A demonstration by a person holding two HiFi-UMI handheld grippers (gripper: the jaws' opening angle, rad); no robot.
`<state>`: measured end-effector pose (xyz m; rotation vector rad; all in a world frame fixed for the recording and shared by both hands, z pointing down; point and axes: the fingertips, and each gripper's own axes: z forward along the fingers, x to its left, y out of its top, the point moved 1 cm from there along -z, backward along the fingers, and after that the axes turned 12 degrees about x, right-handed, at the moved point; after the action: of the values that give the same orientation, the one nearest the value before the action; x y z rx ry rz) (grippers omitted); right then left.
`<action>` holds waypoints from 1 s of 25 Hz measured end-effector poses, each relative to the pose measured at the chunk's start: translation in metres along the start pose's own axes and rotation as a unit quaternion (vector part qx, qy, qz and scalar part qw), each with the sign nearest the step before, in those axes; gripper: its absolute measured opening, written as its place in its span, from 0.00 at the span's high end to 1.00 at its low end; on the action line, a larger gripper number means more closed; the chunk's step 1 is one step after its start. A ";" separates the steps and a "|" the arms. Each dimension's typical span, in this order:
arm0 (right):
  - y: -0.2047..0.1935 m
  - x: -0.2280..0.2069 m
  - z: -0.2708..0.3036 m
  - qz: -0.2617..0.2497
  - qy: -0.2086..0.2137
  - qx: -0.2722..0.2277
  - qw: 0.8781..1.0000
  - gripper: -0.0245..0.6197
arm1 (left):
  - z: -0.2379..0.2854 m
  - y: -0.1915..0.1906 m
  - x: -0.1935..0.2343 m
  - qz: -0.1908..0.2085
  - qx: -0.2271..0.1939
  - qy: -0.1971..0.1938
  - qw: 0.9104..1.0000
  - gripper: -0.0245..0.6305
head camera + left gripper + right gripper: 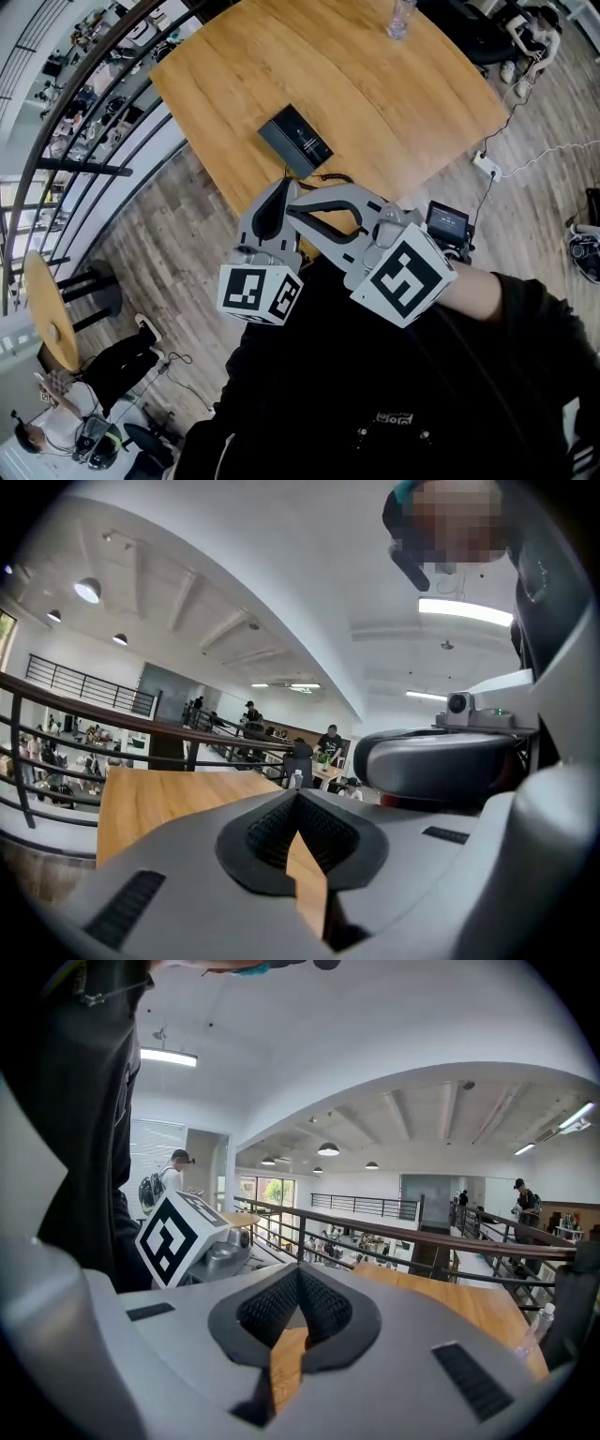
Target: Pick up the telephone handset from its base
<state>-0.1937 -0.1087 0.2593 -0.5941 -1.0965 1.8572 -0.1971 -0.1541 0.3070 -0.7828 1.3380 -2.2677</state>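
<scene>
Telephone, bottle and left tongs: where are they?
telephone [295, 138], head view, middle of its dark top.
bottle [401, 17], head view, its clear body.
left tongs [298, 794], left gripper view, where the shut tips meet.

The left gripper [298, 797] and right gripper [298, 1271] had grey shells, black ribbed pads [328, 1309] and black-on-white marker cubes [405, 277]; the top [394, 394] was black.

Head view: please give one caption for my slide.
Left gripper and right gripper, shut and empty, short of the telephone on the table.
</scene>
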 end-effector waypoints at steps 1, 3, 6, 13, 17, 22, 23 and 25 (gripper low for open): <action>0.000 0.000 0.002 0.002 -0.003 0.000 1.000 0.94 | 0.001 -0.003 0.003 -0.002 0.005 -0.005 1.000 0.96; -0.002 -0.003 0.007 0.004 -0.010 0.005 1.000 0.94 | 0.005 -0.010 0.012 -0.017 0.017 -0.008 1.000 0.96; -0.002 -0.008 0.011 0.011 -0.013 0.008 1.000 0.94 | 0.009 -0.017 0.025 -0.051 0.023 -0.012 0.998 0.96; 0.003 -0.014 0.028 0.013 0.034 0.002 0.999 0.94 | 0.017 -0.023 0.049 -0.125 0.018 -0.025 0.992 0.96; 0.012 -0.020 0.040 0.003 0.066 -0.004 0.998 0.94 | 0.023 -0.028 0.070 -0.164 0.017 -0.024 0.986 0.96; 0.009 -0.035 0.058 0.002 0.088 0.007 0.996 0.94 | 0.042 -0.037 0.093 -0.173 0.023 -0.039 0.984 0.96; 0.007 -0.038 0.061 0.005 0.092 0.009 0.996 0.94 | 0.046 -0.040 0.097 -0.179 0.025 -0.045 0.983 0.96; 0.004 -0.043 0.067 0.013 0.099 0.013 0.995 0.94 | 0.054 -0.050 0.105 -0.186 0.033 -0.051 0.981 0.95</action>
<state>-0.2235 -0.1765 0.2881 -0.7623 -0.9360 1.7902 -0.2454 -0.2284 0.3996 -1.1949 1.1392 -2.4946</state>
